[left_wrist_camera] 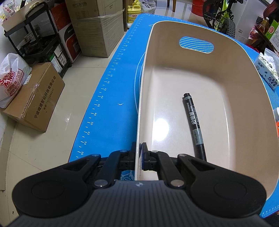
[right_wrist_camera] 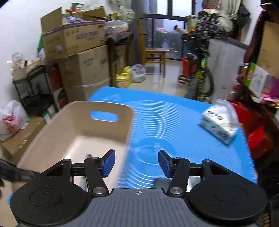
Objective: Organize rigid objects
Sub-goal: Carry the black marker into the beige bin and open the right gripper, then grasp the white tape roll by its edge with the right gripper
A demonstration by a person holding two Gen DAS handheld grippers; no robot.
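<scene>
Left gripper (left_wrist_camera: 139,153) clamping bin rim (left_wrist_camera: 139,111); marker (left_wrist_camera: 193,122) print illegible.

- The storage bin (left_wrist_camera: 232,73) is plain beige, with a paler rim.
- The marker pen (left_wrist_camera: 193,120) is black, with white lettering along its barrel and a grey band.
- The mat (left_wrist_camera: 111,97) is bright blue, with white ruler ticks and numbers along its edge and thin white concentric rings (right_wrist_camera: 167,115) across its middle.
- The tissue pack (right_wrist_camera: 219,124) is white with dark blue print.
- The left gripper (left_wrist_camera: 140,153) is black, with a blue pad.
- The right gripper (right_wrist_camera: 136,162) is black, with ribbed blue pads (right_wrist_camera: 109,161).
- The cardboard boxes (left_wrist_camera: 97,31) are brown.
- The jug (left_wrist_camera: 133,13) is yellow.
- The floor (left_wrist_camera: 52,153) is glossy cream.
</scene>
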